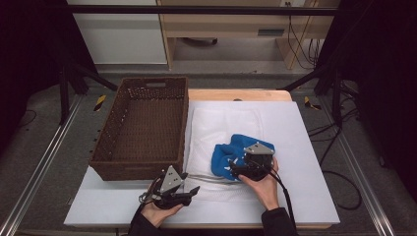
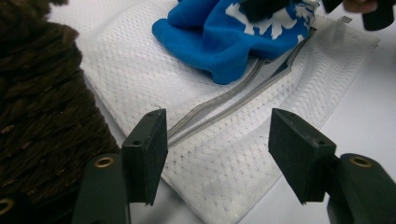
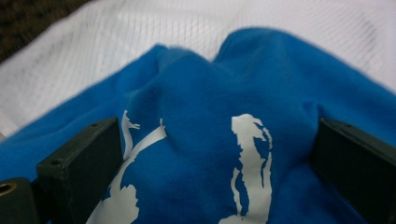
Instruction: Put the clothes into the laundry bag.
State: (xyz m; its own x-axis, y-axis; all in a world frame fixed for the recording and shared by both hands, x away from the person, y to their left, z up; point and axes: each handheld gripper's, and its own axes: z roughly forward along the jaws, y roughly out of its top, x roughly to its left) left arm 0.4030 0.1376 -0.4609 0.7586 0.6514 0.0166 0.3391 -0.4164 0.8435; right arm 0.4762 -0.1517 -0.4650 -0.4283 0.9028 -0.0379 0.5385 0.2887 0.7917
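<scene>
Right gripper (image 3: pixel 219 154) jaws clamped on bunched blue garment (image 1: pixel 235 153), soft knit with white print, lying on mesh laundry bag (image 2: pixel 140 70). Left gripper (image 2: pixel 217 156) jaws half-wide, empty, astride bag's zipper edge (image 2: pixel 224 100); zipper running ahead toward garment. White bench (image 1: pixel 305 162); woven basket (image 1: pixel 142 128) leftward.

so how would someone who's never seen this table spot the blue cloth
Start at the brown wicker basket on the left of the white table; just right of it lies a flat white mesh bag. The blue cloth sits crumpled on that bag's near right part. It is the single bright blue item there, with white printed patches.
</scene>
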